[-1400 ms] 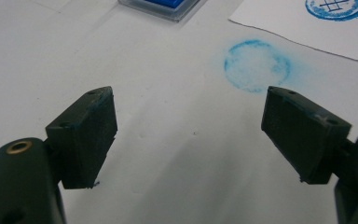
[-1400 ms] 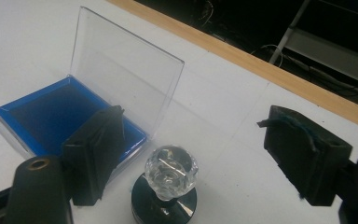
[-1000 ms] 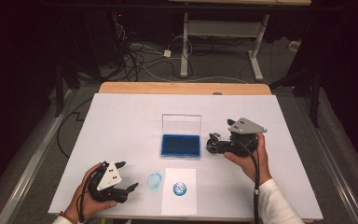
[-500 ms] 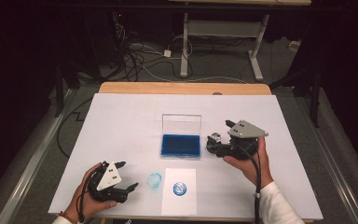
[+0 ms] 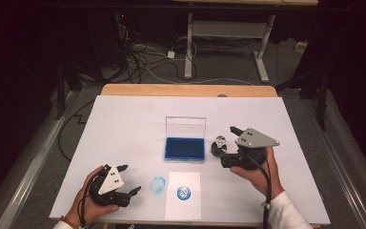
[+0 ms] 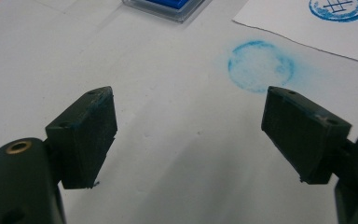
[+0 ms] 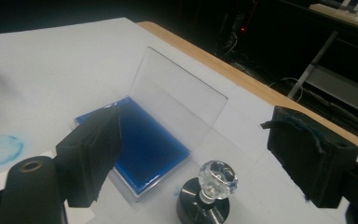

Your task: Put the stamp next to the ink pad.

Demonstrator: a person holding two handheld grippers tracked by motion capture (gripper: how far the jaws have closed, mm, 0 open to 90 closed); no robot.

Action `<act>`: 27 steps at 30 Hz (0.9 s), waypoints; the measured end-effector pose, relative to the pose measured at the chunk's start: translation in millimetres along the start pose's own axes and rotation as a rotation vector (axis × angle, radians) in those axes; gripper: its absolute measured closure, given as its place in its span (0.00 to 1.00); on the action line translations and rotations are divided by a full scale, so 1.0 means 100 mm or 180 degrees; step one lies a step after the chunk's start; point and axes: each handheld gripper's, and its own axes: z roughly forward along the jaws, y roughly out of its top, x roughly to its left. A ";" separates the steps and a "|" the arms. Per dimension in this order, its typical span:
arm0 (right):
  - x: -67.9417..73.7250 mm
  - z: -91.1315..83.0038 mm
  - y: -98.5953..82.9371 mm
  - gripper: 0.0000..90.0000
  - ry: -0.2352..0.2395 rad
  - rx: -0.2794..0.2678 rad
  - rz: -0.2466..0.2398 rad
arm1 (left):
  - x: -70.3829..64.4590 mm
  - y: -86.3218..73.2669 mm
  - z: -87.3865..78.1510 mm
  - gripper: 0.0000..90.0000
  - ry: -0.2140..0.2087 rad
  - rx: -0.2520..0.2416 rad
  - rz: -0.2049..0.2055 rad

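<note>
Tongs first, left to right. Your left tongs (image 5: 134,191) sit at the lower left of the high view, resting low over the white surface (image 5: 124,124), spread wide with nothing between them. In the left gripper view both pads (image 6: 91,128) carry blue ink smears, and a faint blue ring smudge (image 6: 260,66) lies on the surface just ahead, toward the upper right of that frame.

Centre of the high view: paper sheet (image 5: 183,195) with a round blue stamp print (image 5: 184,192), near the bottom edge. Above it, the ink pad (image 5: 185,148), blue, with its clear lid (image 5: 185,127) standing upright at the back.

Right of centre: the stamp (image 5: 219,144), dark round base and clear faceted knob, stands upright just beside the ink pad's right edge. Your right tongs (image 5: 219,155) are also wide open and empty, pointing toward frame left at the stamp. In the right gripper view the knob (image 7: 217,178) stands low in the frame, between the two jaws but not touched by either.

Judgement: the stamp is the right hand's job; the left is well apart from it. Stamp's long axis is vertical, so close level on the stem or knob, from the side.
</note>
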 end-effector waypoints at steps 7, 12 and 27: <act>0.07 -0.08 0.00 0.20 0.0018 -0.0013 -0.0078 | 0.00 0.00 0.00 0.20 0.0001 -0.0004 -0.0004; 0.11 -0.12 -0.01 0.20 0.0042 -0.0003 -0.0159 | 0.00 0.00 0.00 0.20 -0.0002 -0.0005 0.0001; 0.17 -0.25 -0.12 0.20 -0.0019 0.0044 -0.0318 | 0.00 0.00 0.00 0.20 -0.0003 0.0002 -0.0003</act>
